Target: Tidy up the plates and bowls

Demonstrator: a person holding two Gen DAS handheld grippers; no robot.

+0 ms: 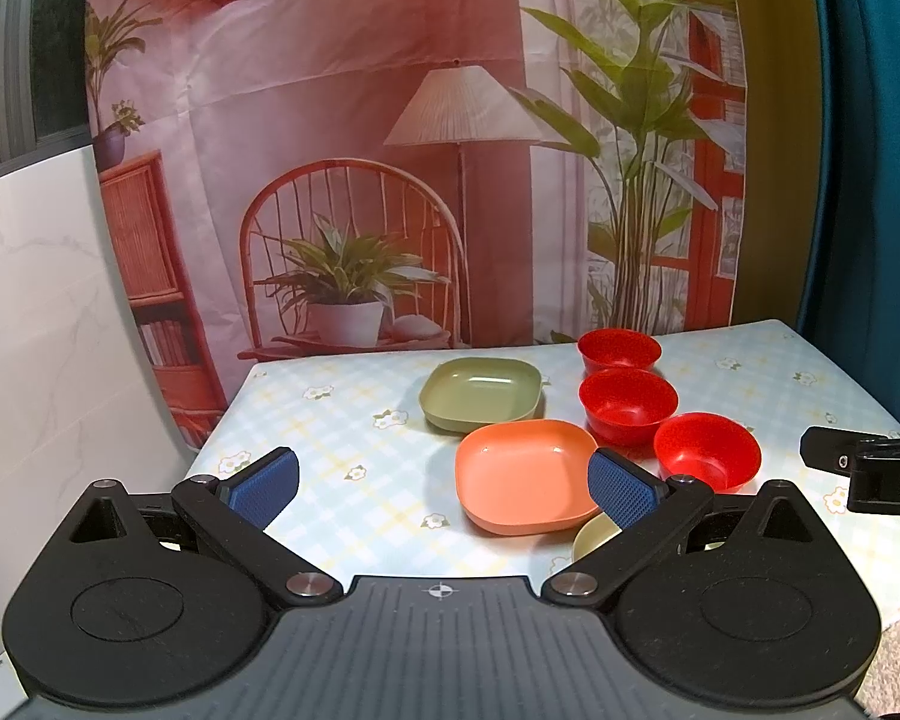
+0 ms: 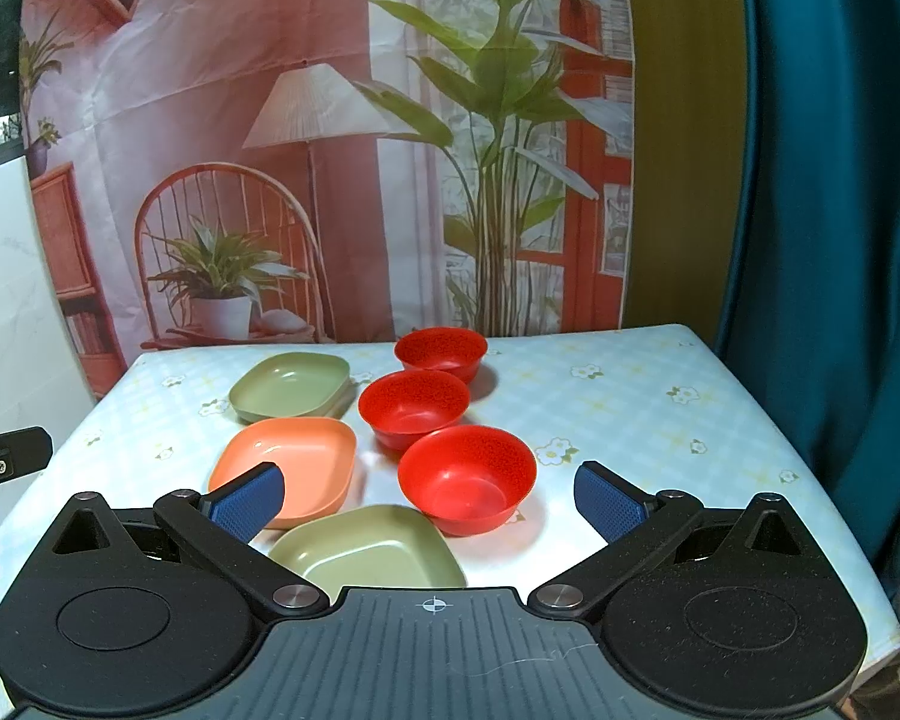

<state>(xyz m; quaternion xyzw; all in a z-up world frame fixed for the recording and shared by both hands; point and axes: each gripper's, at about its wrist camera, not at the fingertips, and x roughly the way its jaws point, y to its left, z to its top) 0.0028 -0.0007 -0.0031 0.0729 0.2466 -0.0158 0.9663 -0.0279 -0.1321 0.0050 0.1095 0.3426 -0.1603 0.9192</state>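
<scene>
Tabletop (image 2: 630, 396): covered by pale checked cloth with small flower print; printed room-scene backdrop (image 2: 270, 120) hangs behind it, teal curtain (image 2: 840, 180) to the right.

Left gripper (image 1: 444, 483): jaws wide apart, nothing between the blue pads, held above the near-left part of the tabletop. Right gripper (image 2: 429, 498): jaws wide apart, holding nothing, above the near edge.

Plates, square with rounded corners:
- far green plate (image 2: 291, 384), toward the back left; looks like a second rim under it, cannot tell for sure.
- orange plate (image 2: 288, 468), just in front of the far green plate, edges close or touching.
- near green plate (image 2: 366, 552), closest to the right gripper, beside the orange plate.

Bowls, red, upright, in a line running back to front, right of the plates:
- back bowl (image 2: 441, 351)
- middle bowl (image 2: 414, 408)
- front bowl (image 2: 467, 477), next to the near green plate.

Nothing stacked among the bowls.
</scene>
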